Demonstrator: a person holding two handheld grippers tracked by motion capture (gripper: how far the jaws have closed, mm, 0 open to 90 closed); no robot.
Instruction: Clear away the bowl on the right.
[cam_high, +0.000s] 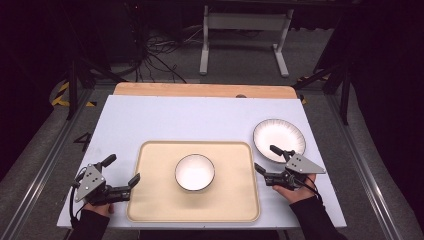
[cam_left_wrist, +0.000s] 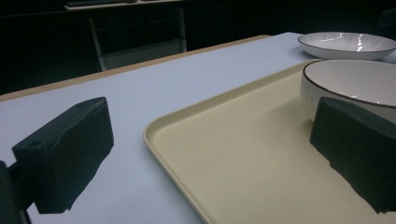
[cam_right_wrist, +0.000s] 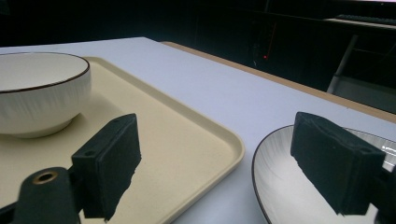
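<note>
Our grippers flank the tray (cam_high: 150, 200)

Left gripper (cam_high: 121, 171) and right gripper (cam_high: 265, 159) gape empty beside bowl (cam_high: 194, 172) and plate (cam_high: 279, 135).

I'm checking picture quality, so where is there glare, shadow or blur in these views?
High view: table evenly lit, surroundings dark, soft shadow under the bowl. Left gripper view: dim and bluish, a bright glint on the plate, near pads soft. Right gripper view: dim, background black, pads slightly blurred.
</note>
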